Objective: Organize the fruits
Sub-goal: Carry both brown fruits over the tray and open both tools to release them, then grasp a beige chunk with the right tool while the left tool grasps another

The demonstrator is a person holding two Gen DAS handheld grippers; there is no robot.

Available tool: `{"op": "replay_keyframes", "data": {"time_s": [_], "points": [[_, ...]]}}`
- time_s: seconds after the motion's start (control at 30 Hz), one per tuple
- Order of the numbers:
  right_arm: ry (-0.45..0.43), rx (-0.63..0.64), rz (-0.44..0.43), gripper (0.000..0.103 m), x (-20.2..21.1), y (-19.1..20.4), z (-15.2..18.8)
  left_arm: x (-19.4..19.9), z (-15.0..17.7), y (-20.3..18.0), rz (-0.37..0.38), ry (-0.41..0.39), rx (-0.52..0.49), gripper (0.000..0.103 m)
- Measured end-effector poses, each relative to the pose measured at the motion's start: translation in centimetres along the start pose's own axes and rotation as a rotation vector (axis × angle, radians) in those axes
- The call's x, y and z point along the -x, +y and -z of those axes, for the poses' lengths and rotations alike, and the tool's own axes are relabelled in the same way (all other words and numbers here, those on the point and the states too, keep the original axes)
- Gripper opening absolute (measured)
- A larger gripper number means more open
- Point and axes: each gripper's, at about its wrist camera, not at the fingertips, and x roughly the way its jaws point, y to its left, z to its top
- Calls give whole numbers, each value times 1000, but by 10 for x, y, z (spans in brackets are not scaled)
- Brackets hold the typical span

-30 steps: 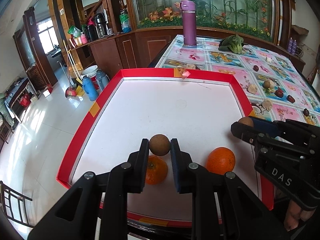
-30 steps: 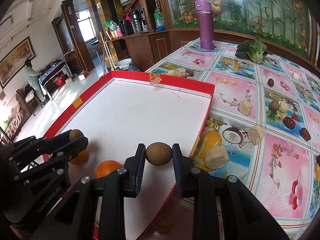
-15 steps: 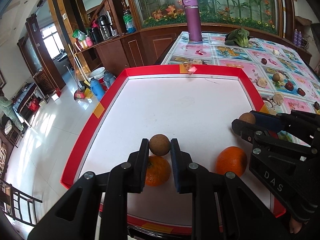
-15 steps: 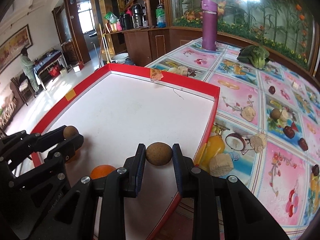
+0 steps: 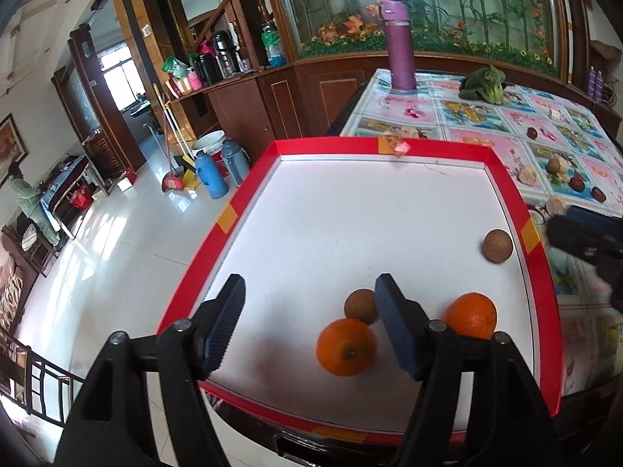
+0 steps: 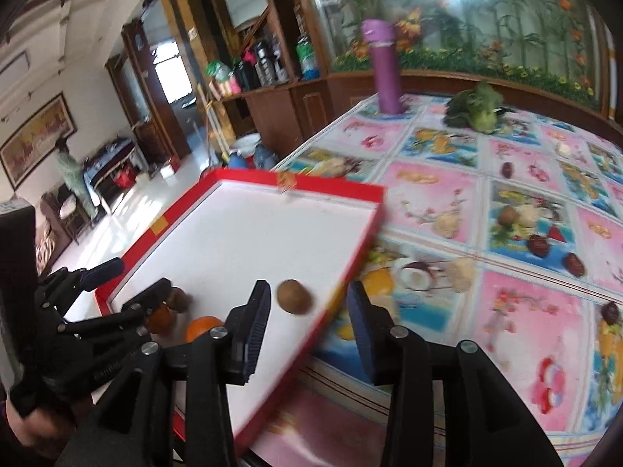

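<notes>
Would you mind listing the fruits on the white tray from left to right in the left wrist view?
Near orange → brown fruit beside it → second orange → lone brown fruit by the tray's right red rim.

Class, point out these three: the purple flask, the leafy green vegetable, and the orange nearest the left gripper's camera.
purple flask [image 5: 401, 58], left wrist view, mid-body.
leafy green vegetable [image 5: 484, 83], left wrist view, leaves.
orange [image 5: 344, 346], left wrist view, centre of peel.

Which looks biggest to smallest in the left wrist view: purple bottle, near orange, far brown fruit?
1. Purple bottle, tallest though farthest.
2. Near orange, though closeness to the camera inflates it.
3. Far brown fruit, clearly smallest.
</notes>
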Motion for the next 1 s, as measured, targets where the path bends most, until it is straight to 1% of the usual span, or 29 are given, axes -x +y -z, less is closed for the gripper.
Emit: {"op": "replay_keyframes", "data": {"time_s": [0.07,0.13,0.2,0.3,0.37,0.4,0.47,0.57,0.6,0.63,0.67,0.73,0.8,0.87,0.93,1.0], "points": [[-10,-15,42,46,12,-12,6,3,-2,2,-6,-9,12,74],[20,-7,145,46,12,-19,14,6,-3,2,-6,-15,14,74],[53,10,178,46,7,-19,22,10,-4,-2,3,-20,9,74],[121,30,164,46,-5,-10,33,17,-4,-7,13,-31,-8,74],[155,49,120,46,-12,4,41,23,-4,-10,17,-41,-15,74],[158,58,104,45,-13,12,43,25,-5,-10,18,-46,-16,74],[144,100,121,44,-14,26,46,28,-5,-10,17,-53,-16,75],[155,122,57,44,-17,38,46,29,-7,-10,19,-54,-13,75],[145,129,57,44,-17,40,45,29,-6,-10,19,-54,-14,75],[122,136,75,44,-15,39,44,28,-6,-10,18,-53,-15,75],[102,141,93,44,-11,37,42,28,-6,-10,18,-49,-15,75],[77,123,97,43,-4,23,37,28,-4,-11,24,-44,-14,75],[36,75,117,44,7,0,31,30,-3,-12,36,-50,-10,75],[20,37,152,43,12,-24,25,34,-3,-18,66,-62,-14,75],[21,-10,181,44,15,-49,19,39,-4,-26,127,-65,-26,75],[39,-30,172,43,14,-64,12,45,-5,-37,198,-79,-48,75]]}}
